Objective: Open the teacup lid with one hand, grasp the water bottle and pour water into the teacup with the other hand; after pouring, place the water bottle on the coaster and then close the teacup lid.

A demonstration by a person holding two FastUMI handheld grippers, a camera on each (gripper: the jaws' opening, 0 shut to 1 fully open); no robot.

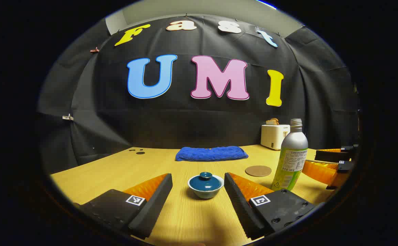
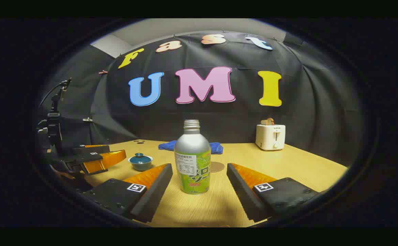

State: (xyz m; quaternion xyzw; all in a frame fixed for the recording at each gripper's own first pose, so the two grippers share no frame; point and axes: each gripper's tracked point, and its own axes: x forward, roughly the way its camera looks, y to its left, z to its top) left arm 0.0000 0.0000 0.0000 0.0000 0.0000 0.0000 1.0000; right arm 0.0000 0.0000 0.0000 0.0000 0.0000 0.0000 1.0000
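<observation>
Wooden surface under both tools. Left tool gapes wide, lidded teacup at 12 o'clock between its fingers. Right tool gapes wide around the upright water bottle, untouched; coaster just behind.

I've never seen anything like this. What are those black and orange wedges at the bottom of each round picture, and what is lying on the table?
The wedges are the two fingers of a hand-held gripper; a person holds one in each hand. A small camera rides on each and looks forward along its fingers.

In the left gripper view, the left gripper is open, with a lidded blue teacup standing between its fingers, untouched. In the right gripper view, the right gripper is open around a water bottle, not yet gripping it.

Also on the wooden table: a round coaster, a folded blue towel and a white toaster. Nothing is held.
</observation>
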